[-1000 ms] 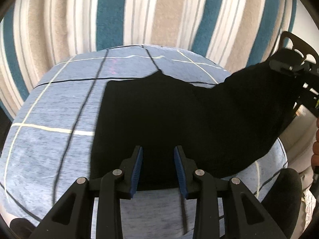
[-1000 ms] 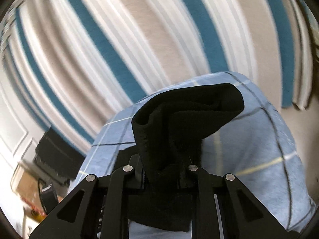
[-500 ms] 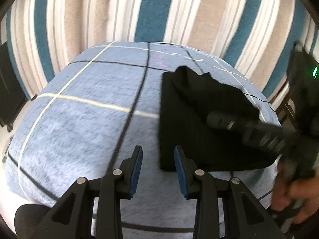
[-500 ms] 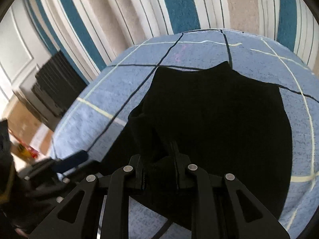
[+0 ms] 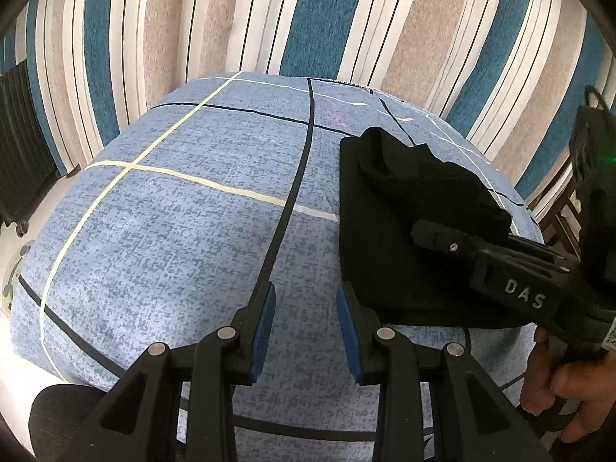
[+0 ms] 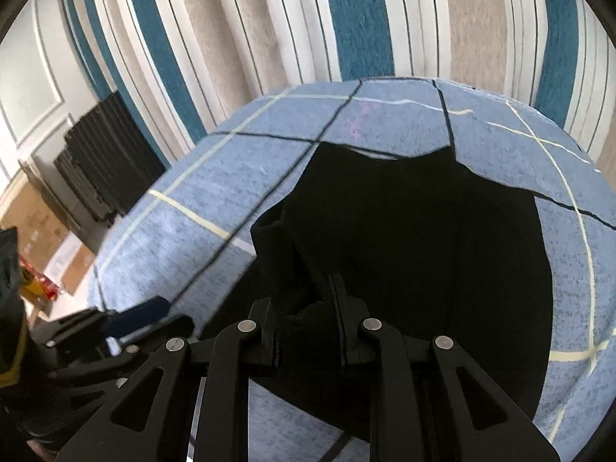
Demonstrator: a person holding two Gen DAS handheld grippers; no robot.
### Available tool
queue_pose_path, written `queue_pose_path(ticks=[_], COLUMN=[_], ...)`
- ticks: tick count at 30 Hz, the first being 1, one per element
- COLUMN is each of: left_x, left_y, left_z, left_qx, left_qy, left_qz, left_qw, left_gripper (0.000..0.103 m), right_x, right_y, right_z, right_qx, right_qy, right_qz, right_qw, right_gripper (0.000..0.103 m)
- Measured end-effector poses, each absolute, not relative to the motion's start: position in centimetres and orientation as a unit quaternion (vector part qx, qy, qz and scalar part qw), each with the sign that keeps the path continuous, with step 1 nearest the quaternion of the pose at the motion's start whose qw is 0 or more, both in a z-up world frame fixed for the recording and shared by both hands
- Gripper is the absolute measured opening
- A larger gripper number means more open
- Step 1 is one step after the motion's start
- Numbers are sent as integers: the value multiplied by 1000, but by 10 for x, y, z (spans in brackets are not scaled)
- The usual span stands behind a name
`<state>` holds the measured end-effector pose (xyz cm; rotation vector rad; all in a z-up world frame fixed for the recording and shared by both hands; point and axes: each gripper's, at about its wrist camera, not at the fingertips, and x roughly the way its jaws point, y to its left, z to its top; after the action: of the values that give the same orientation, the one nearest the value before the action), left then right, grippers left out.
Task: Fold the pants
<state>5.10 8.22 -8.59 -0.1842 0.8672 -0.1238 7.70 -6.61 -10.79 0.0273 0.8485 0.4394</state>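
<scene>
Pinching black pants in right hand-held gripper, left hand-held gripper parted, empty, over blue cover

One pair of black pants is lying on one blue checked worktop. Two tools are showing: the left tool and the right tool. One hand is showing, and several cardboard boxes are sitting nearby.

blue checked cloth, striped curtain, dark radiator, cardboard boxes
</scene>
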Motion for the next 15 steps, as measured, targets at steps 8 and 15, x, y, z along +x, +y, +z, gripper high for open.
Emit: queue_pose_path(ticks=[8,15], left_x=[54,50], left_y=[82,90], left_z=[-82,-63], left_qx=[-86,-96], left_qy=[418,403], left_qz=[-55,-50], left_qw=[903,909], left_gripper=[35,35], right_x=[68,29], right_y=[-62,-121], right_z=[-113,-79], right_qx=[6,109], right_qy=[413,337], right_qz=[254,295], right_qw=[874,888], right_gripper=[46,47])
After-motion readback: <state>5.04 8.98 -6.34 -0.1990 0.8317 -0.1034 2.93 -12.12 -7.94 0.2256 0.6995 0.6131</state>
